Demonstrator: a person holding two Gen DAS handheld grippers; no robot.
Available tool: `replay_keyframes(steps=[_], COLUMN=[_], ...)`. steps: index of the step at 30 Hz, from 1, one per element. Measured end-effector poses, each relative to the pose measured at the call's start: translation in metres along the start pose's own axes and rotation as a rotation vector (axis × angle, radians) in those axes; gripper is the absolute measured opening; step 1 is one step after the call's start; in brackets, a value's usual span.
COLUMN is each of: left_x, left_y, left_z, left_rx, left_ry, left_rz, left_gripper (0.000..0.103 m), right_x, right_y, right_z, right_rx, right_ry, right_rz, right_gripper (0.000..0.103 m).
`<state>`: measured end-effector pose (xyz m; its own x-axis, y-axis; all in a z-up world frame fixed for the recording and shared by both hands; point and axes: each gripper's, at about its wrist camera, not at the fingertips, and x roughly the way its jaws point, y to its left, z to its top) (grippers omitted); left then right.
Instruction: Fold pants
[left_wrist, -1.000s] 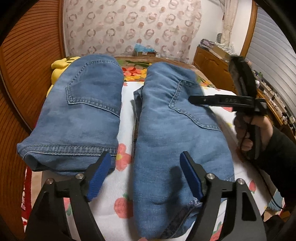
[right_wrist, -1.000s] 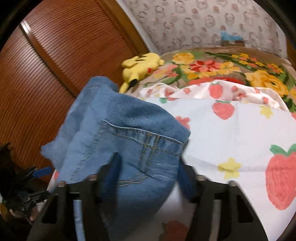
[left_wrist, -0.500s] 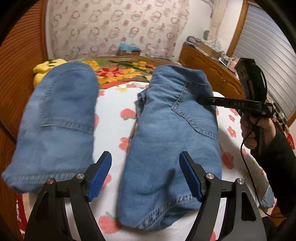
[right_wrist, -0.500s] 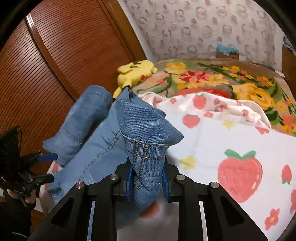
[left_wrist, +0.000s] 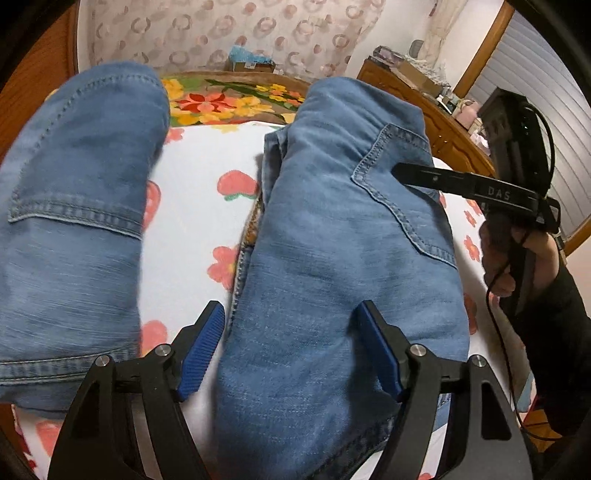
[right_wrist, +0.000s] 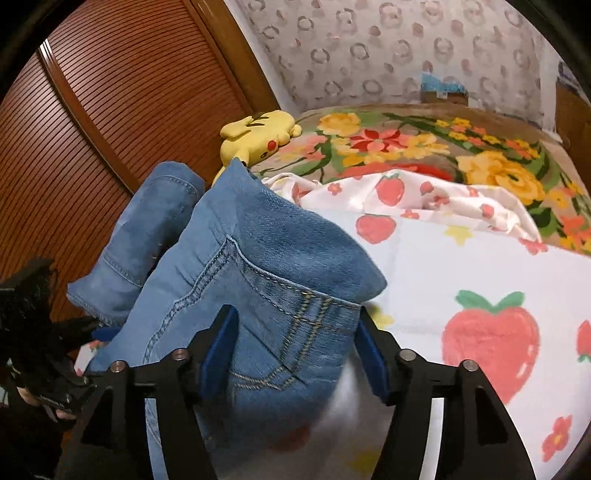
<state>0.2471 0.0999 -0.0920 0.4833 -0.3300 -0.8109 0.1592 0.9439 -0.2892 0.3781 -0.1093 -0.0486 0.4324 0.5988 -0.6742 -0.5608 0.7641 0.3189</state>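
Faded blue denim pants (left_wrist: 332, 236) with stitched pockets, draped in two rounded lobes over strawberry-print bed sheet (right_wrist: 480, 266), left gripper (left_wrist: 291, 343) jaws spread wide, right gripper (right_wrist: 295, 343) jaws parted around bunched waistband.

It was a home bedroom: a bed (right_wrist: 480, 266) with strawberry-print sheet, a yellow plush toy (right_wrist: 258, 134), patterned wallpaper (right_wrist: 369, 48)

Blue denim pants (left_wrist: 332, 258) — two folded bundles side by side — on the strawberry-print sheet (left_wrist: 199, 206)
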Motion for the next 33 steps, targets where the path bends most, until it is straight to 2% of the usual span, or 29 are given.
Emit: replay_keyframes(steps=[3,8,12,13,14,15,18,20,26,33], left_x=[0.001,-0.001,-0.006,-0.007,-0.009,-0.011,-0.020,-0.026,-0.044,-0.098], left_y=[0.003,-0.001,-0.005,-0.006,-0.007,-0.006,-0.001,0.003,0.006,0.021], left_z=[-0.001,-0.003,-0.005,-0.006,-0.007,-0.007,-0.010,-0.011,-0.019,-0.018], left_rx=[-0.008,0.016,0.039,0.045,0.052,0.056,0.045,0.026,0.009,-0.029], left_ry=[0.000,-0.006,-0.016,-0.020,-0.026,-0.031,-0.058,-0.072,-0.117,-0.267], left_rz=[-0.025,-0.022,-0.010,-0.008,-0.003,0.000,0.002,-0.007,-0.027,-0.038], left_gripper=[0.072,0.068,0.062,0.058,0.056,0.050,0.030,0.022,0.016,0.013], right_x=[0.011,0.020,0.020,0.019,0.018,0.015,0.002,-0.009,-0.038,-0.070], right_y=[0.004,0.003,0.003,0.004,0.004,0.005,0.011,0.020,0.069,0.141], right_z=[0.002,0.002,0.003,0.003,0.003,0.003,0.006,0.008,0.026,0.052], right_rx=[-0.011,-0.019,-0.034,-0.038,-0.045,-0.054,-0.086,-0.109,-0.219,-0.393], right_ry=[0.005,-0.003,0.000,0.000,-0.004,-0.008,-0.042,-0.069,-0.121,-0.173], right_rz=[0.006,0.011,0.017,0.020,0.021,0.023,0.031,0.047,0.090,0.107], right_gripper=[0.071,0.072,0.057,0.054,0.045,0.035,0.025,0.024,0.023,0.022])
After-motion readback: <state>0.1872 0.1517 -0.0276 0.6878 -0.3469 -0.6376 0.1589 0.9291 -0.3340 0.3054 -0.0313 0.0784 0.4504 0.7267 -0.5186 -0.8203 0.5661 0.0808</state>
